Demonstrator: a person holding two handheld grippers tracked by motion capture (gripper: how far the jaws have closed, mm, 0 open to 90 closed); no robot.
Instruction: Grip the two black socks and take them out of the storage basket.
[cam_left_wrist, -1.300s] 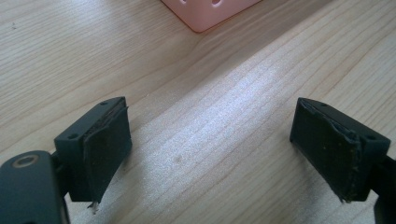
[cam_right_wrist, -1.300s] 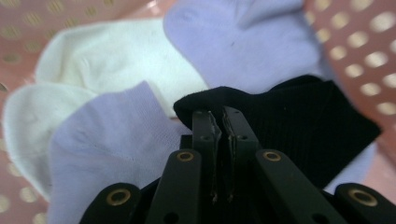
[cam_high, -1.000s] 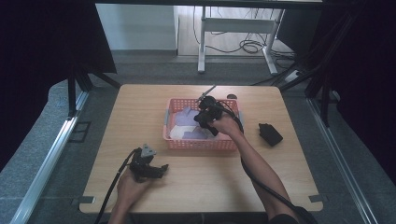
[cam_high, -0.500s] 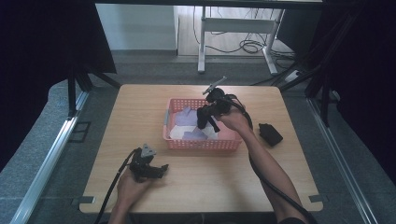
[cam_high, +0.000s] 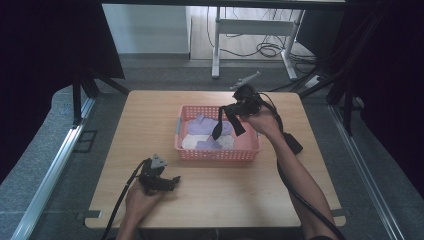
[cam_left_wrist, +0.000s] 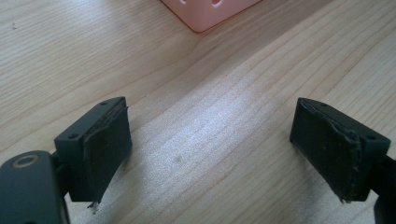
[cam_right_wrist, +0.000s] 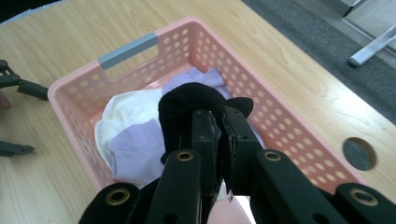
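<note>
In the high view, the pink perforated plastic basket (cam_high: 218, 150) stands in the middle of the light wooden table (cam_high: 150, 120), and the right gripper (cam_high: 231, 111) is held above its far right part with a black soft cloth item (cam_high: 219, 127) hanging down from it over the basket. This view also shows a small black object (cam_high: 293, 143) lying on the table just right of the basket, partly behind the forearm, and the left gripper (cam_high: 170, 181) resting low on the table near the front edge, well apart from the basket. In the left gripper view, the two jaws stand wide apart with bare wood between them, and a pink corner of the basket (cam_left_wrist: 205, 11) is at the top. In the right gripper view, the jaws are pressed together on the black cloth (cam_right_wrist: 187, 105), which bunches into a rounded lump above the basket. Inside the basket lie folded pieces of lilac cloth (cam_right_wrist: 135, 149) and white cloth (cam_right_wrist: 123, 109), and a grey handle strip (cam_right_wrist: 128, 50) sits on the far rim.
</note>
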